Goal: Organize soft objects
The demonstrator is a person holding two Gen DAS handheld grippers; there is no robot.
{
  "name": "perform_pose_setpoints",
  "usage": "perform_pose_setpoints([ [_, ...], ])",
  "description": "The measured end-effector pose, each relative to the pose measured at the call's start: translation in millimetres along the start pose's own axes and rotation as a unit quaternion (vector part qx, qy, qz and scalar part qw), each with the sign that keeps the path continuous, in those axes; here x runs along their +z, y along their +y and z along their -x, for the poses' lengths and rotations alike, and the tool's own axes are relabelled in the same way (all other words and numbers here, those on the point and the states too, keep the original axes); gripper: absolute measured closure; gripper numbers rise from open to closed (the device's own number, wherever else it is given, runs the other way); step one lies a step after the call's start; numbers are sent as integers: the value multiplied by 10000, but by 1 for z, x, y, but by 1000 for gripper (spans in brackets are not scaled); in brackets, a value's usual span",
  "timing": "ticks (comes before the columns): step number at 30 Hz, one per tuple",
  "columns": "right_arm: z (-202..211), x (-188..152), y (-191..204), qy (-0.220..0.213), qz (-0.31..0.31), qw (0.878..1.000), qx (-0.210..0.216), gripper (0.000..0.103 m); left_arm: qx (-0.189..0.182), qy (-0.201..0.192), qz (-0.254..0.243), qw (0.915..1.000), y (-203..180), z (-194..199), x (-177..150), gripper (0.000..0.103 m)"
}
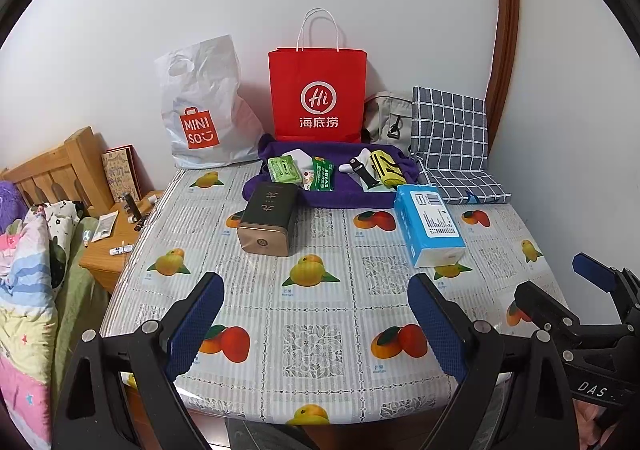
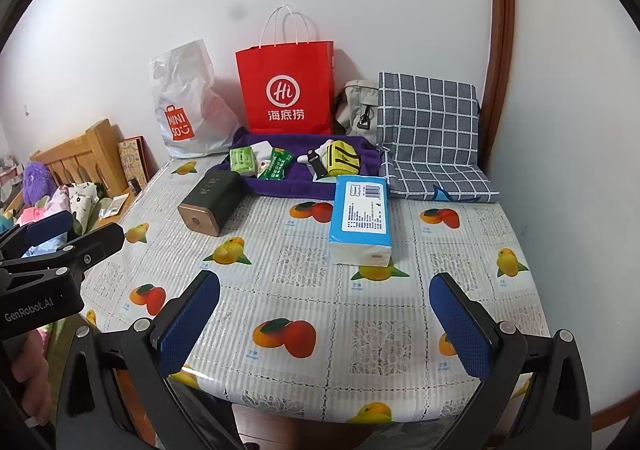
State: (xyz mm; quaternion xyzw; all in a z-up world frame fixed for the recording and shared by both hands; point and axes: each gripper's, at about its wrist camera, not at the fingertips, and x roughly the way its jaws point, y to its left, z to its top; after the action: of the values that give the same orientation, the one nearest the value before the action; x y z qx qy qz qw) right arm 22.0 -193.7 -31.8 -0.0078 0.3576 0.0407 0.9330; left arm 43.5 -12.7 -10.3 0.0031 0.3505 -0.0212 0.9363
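While both hover above the desk, the left gripper gapes wide, holding nothing. The right gripper likewise, short of the tissue pack.

Red bag hides part of grey backpack; tissue pack label too small to read.

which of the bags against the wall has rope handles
The red paper bag in the middle; the white plastic bag beside it has only a cut-out grip hole.
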Motion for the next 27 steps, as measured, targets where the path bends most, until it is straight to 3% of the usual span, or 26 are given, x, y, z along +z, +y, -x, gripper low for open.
perform_pose_setpoints([
  [27,11,1,-1,-96,-6,10000,17,0,9,-3,-11,10000,-1,2,-1,10],
])
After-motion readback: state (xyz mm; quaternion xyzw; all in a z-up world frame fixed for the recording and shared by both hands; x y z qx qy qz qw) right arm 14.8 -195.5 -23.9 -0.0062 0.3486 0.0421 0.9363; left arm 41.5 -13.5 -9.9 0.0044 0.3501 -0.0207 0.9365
